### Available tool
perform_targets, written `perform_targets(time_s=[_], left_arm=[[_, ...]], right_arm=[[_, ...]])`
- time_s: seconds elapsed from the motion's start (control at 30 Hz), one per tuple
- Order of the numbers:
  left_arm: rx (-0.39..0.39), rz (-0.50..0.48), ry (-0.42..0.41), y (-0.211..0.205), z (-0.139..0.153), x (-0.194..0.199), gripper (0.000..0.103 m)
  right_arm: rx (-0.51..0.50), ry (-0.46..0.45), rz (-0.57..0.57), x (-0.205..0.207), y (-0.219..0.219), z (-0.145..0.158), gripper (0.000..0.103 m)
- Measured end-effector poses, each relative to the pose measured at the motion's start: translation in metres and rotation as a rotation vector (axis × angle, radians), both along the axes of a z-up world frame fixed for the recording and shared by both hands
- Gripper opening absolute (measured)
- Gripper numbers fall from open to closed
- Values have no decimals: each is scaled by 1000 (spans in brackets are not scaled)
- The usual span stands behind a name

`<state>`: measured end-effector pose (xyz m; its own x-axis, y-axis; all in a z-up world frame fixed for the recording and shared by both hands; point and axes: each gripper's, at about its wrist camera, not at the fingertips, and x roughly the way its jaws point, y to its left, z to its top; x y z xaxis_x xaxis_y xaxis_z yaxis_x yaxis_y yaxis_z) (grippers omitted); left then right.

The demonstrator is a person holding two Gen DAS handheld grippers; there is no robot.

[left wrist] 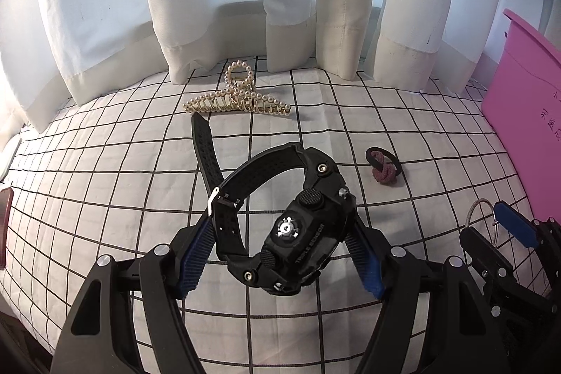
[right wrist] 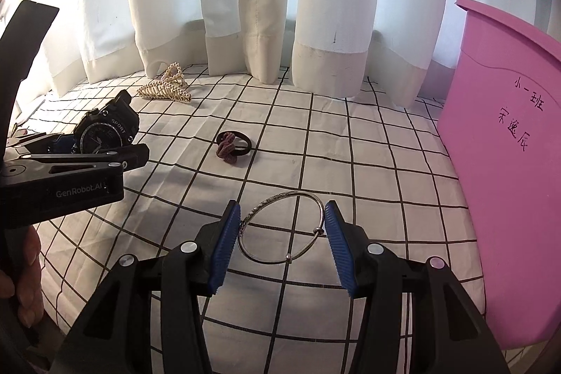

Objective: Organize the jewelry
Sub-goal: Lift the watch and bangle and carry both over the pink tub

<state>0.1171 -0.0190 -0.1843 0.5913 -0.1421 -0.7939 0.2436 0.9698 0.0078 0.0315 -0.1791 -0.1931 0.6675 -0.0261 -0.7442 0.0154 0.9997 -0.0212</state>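
Note:
A black sports watch hangs lifted off the checked cloth, its case and strap squeezed between the blue pads of my left gripper. The right wrist view shows this watch from the side, at the left. My right gripper is shut on a thin silver bangle, one pad against each side of the ring. In the left wrist view that bangle peeks out at the lower right. A pearl hair claw and a maroon knotted hair tie lie loose on the cloth.
A tall pink bin with handwriting stands at the right. White curtains hang along the back edge of the checked cloth. A person's hand holds the left gripper's handle.

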Motion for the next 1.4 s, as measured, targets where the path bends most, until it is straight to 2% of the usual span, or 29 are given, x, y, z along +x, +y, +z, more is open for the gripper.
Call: perform_targets(time_s=[0.43, 0.77, 0.93, 1.17, 1.4], left_arm=[[-2, -103, -29, 12, 59, -14, 69], [-47, -195, -101, 10, 119, -31, 69], [-90, -255, -164, -3, 153, -44, 69], [-133, -333, -224, -43, 190, -56, 69], [-160, -405, -239, -118, 213, -69, 69]], right_arm=[[-11, -39, -75, -12, 12, 65, 48], [-22, -128, -125, -29, 20, 135, 48], [-30, -187, -165, -44, 11, 176, 48], [-35, -256, -238, -68, -30, 215, 48], [-6, -284, -310, -91, -117, 233, 48]])
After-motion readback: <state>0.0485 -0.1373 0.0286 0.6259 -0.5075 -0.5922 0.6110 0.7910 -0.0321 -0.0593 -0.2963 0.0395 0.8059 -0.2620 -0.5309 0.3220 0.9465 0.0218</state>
